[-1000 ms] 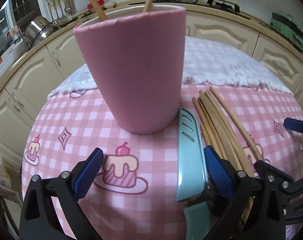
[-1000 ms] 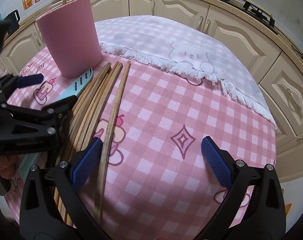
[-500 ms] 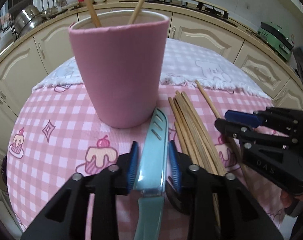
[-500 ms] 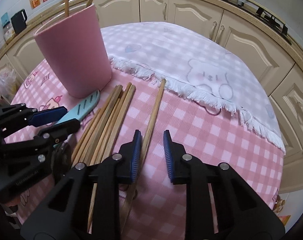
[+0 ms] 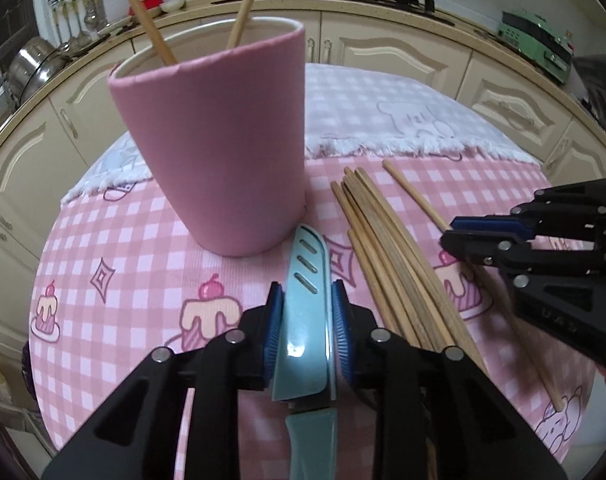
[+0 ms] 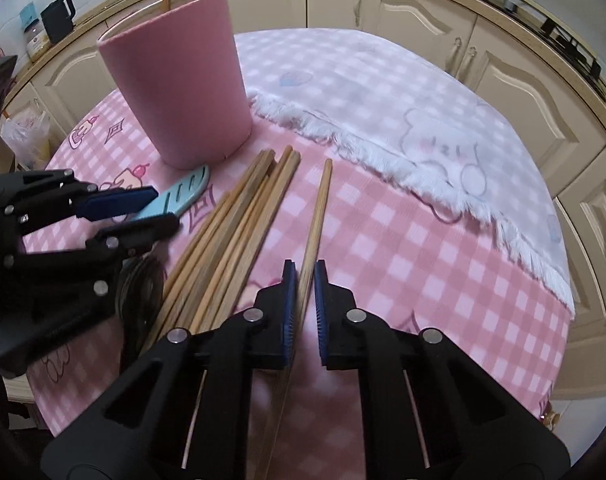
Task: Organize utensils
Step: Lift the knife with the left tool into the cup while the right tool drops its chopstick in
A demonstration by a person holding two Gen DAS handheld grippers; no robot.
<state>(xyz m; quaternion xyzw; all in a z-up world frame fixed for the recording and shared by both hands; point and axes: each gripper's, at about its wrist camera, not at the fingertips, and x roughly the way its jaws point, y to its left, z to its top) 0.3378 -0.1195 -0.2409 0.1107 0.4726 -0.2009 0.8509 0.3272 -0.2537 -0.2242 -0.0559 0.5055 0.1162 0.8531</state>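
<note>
Both claws just closed since earlier, left claw (image 5: 307, 332) pinching teal knife (image 5: 305, 320), right claw (image 6: 305, 300) pinching pale wooden chopstick (image 6: 317, 216)

**Right gripper clamped on a lone chopstick**

The right gripper (image 6: 303, 300) pinches one chopstick (image 6: 318, 216) (set apart from the bundle (image 6: 239, 224) at left). Far left stands the pink cup (image 6: 183, 88); the left gripper (image 6: 143, 212) has closed around a teal knife (image 6: 179, 196).
</note>
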